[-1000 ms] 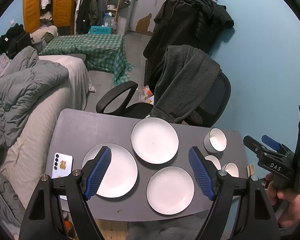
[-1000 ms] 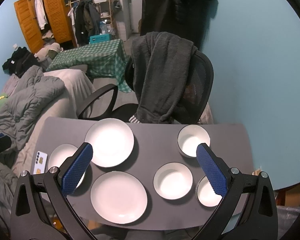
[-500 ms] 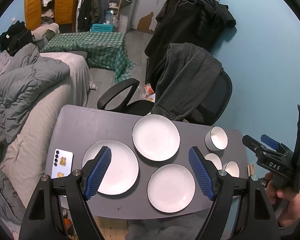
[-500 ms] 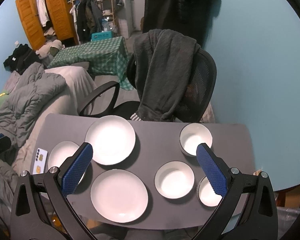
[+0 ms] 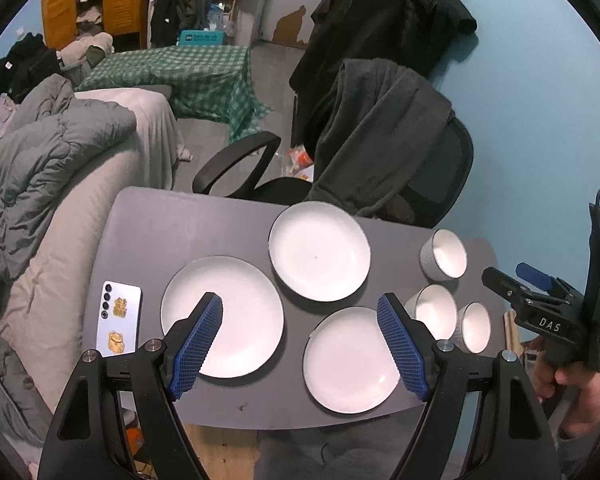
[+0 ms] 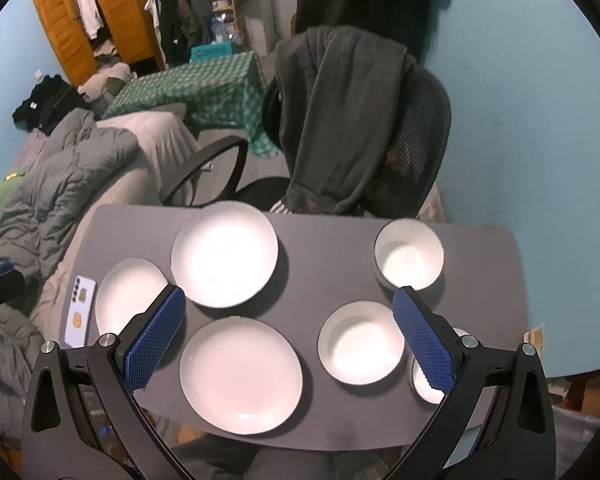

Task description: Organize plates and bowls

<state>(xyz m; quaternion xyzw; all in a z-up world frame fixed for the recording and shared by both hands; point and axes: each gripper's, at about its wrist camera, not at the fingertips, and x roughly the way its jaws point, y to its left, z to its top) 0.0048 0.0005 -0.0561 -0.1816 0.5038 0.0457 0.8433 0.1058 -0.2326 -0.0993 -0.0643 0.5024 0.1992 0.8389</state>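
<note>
Three white plates lie on the grey table (image 5: 188, 224): one at the left (image 5: 240, 312), one at the back (image 5: 319, 250), one at the front (image 5: 350, 364). Three white bowls stand at the right: a far one (image 5: 444, 254), a middle one (image 5: 436, 310) and a near one (image 5: 475, 326). My left gripper (image 5: 300, 344) is open and empty above the near table edge. My right gripper (image 6: 290, 340) is open and empty above the front plate (image 6: 240, 374) and the middle bowl (image 6: 360, 342); its body also shows in the left wrist view (image 5: 548, 316).
A phone (image 5: 118, 318) lies at the table's left edge. An office chair (image 5: 380, 152) draped with a dark garment stands behind the table. A bed with a grey duvet (image 5: 40, 160) runs along the left. A blue wall is at the right.
Both grippers have moved forward and a little lower toward the table, so plates and bowls look larger. Nothing on the table has moved. Both stay open.
</note>
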